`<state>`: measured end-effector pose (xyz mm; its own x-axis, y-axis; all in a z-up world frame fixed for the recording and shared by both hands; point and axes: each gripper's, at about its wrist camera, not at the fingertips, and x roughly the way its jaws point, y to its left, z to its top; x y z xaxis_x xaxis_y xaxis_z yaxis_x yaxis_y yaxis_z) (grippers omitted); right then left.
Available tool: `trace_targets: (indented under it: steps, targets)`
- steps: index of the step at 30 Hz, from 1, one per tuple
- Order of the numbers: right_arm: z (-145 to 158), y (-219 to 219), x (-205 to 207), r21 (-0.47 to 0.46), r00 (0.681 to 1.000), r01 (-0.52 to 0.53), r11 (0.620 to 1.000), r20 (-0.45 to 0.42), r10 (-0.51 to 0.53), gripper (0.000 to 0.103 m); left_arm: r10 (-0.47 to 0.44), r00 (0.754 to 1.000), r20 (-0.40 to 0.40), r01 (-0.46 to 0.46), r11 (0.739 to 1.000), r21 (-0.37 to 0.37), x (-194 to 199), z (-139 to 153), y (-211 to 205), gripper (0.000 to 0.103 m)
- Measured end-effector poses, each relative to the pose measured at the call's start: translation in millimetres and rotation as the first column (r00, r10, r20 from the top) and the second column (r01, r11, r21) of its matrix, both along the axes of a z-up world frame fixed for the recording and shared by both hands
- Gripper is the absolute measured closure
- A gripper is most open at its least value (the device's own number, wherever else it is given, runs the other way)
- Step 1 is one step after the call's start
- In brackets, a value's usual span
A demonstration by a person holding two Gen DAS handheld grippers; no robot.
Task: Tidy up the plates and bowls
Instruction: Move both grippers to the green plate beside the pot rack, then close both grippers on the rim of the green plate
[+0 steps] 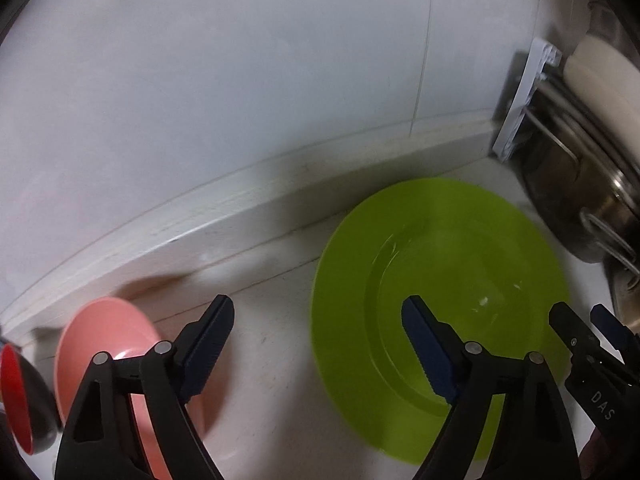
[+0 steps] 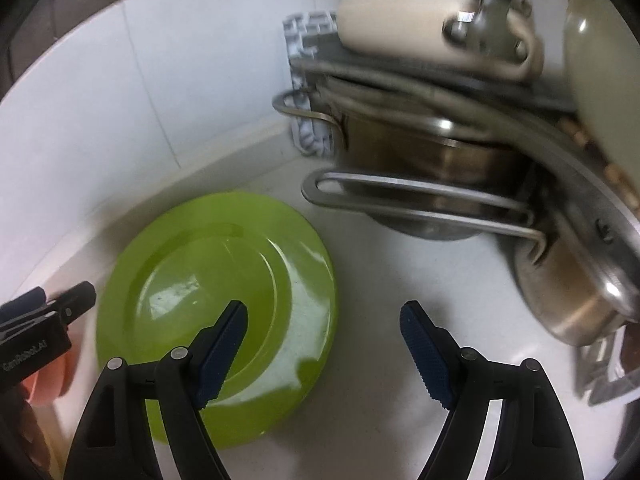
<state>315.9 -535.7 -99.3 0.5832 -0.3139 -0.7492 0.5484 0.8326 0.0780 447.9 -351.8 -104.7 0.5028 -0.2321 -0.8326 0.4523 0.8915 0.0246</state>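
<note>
Blue ribbed pads of the left gripper [image 1: 318,344] stand wide apart with nothing between them, hovering above the white countertop [image 1: 280,344] between a pink bowl [image 1: 108,344] on the left and a lime-green plate [image 1: 440,280] on the right. In the right wrist view the right gripper [image 2: 324,354] is likewise spread and empty; its left finger hangs over the plate's near rim, its right finger over bare counter. The plate lies flat, close to the wall. A red-and-black bowl [image 1: 20,396] sits at the far left edge. Steel pots [image 2: 432,168] are stacked on a rack just right of the plate. Both grippers crowd the same plate, so they may collide. A flat, glossy plate offers little edge: a pinch could slide it toward the pots or slip off.
</note>
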Motion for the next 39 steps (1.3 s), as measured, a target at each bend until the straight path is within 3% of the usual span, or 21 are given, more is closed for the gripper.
trace_targets:
  steps: [14, 19, 32, 39]
  targets:
    - [-25, -17, 20, 0.071, 0.997, 0.014, 0.997, -0.072, -0.009, 0.038, -0.039, 0.994, -0.102, 0.042, 0.999, 0.022, 21, -23, -21, 0.048]
    - [-26, -20, 25, 0.082, 0.996, 0.005, 0.997, -0.087, 0.002, 0.042, -0.051, 0.991, -0.125, 0.051, 0.999, -0.004, 23, -22, -22, 0.059]
    - [-23, -18, 41, 0.102, 0.987, -0.084, 0.991, -0.129, 0.097, 0.060, -0.032, 0.991, -0.133, 0.033, 0.999, 0.004, 22, -21, -24, 0.061]
    - [-23, -20, 51, 0.111, 0.973, -0.118, 0.987, -0.185, 0.137, 0.060, -0.031, 0.994, -0.108, 0.032, 0.999, 0.007, 14, -13, -26, 0.063]
